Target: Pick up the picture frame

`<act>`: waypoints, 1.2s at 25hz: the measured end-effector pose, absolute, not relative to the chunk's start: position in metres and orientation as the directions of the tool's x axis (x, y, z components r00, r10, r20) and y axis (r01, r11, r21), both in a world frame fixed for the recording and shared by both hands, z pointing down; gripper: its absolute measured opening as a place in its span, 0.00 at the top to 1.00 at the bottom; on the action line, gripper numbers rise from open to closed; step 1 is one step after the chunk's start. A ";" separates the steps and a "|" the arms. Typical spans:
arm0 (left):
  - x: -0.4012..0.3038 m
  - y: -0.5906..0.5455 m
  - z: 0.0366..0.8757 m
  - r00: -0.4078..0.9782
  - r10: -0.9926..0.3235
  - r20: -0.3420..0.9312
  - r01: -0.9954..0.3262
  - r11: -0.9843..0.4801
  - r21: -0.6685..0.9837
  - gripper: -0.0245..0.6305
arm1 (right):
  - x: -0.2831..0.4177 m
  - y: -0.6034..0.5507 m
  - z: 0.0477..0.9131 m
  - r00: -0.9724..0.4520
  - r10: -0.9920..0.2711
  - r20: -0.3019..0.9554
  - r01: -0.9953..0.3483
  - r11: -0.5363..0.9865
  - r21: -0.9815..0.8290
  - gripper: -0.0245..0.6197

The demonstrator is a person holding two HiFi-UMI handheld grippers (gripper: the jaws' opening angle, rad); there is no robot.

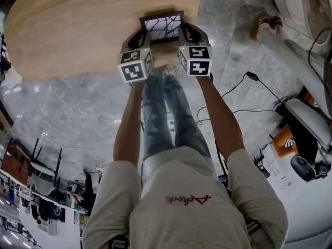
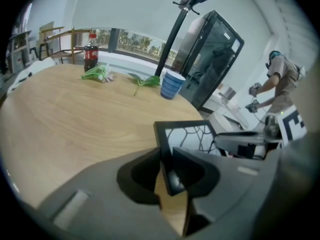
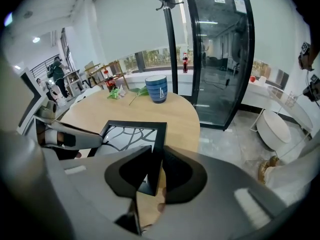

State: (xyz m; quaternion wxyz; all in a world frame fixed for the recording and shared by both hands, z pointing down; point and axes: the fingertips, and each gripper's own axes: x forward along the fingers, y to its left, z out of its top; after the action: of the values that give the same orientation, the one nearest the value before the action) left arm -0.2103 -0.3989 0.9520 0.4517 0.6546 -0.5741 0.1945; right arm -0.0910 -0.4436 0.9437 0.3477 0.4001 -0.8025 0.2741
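My left claw pinches the picture frame's left rail, my right claw its right, the frame spanning crosswise between them.

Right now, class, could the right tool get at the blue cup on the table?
Probably not as things stand: the right tool is clamped on the right edge of the picture frame, and the blue cup stands well beyond it across the table.

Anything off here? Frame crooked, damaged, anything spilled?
Nothing stands out. The picture frame looks level and intact, clamped at opposite edges by the left gripper and right gripper. Blue cup and bottle stand upright; no spill.
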 end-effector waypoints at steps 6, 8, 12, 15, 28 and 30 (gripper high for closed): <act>-0.218 -0.408 0.917 0.249 -0.610 0.752 -0.932 0.061 0.358 0.84 | -0.098 -0.454 0.907 -0.450 -0.490 0.747 -0.828 0.542 -0.144 0.85; -0.220 -0.411 0.902 0.240 -0.626 0.741 -0.934 0.058 0.352 0.84 | -0.101 -0.457 0.892 -0.457 -0.504 0.733 -0.825 0.548 -0.138 0.85; -0.226 -0.415 0.867 0.227 -0.658 0.718 -0.937 0.053 0.345 0.84 | -0.106 -0.462 0.858 -0.469 -0.534 0.704 -0.823 0.554 -0.128 0.85; -0.228 -0.418 0.840 0.213 -0.683 0.699 -0.941 0.050 0.336 0.84 | -0.109 -0.465 0.830 -0.476 -0.556 0.681 -0.822 0.557 -0.119 0.85; -0.229 -0.419 0.703 0.163 -0.782 0.601 -0.958 0.019 0.286 0.84 | -0.109 -0.465 0.695 -0.512 -0.651 0.560 -0.817 0.571 -0.081 0.85; -0.228 -0.419 0.682 0.156 -0.798 0.582 -0.961 0.014 0.277 0.84 | -0.107 -0.465 0.674 -0.516 -0.666 0.538 -0.818 0.570 -0.078 0.85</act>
State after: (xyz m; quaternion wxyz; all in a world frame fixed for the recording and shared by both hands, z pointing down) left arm -0.2276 -0.4191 0.6821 0.3186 0.6904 -0.6369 0.1277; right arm -0.1074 -0.4650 0.6743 0.2320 0.4338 -0.8552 0.1631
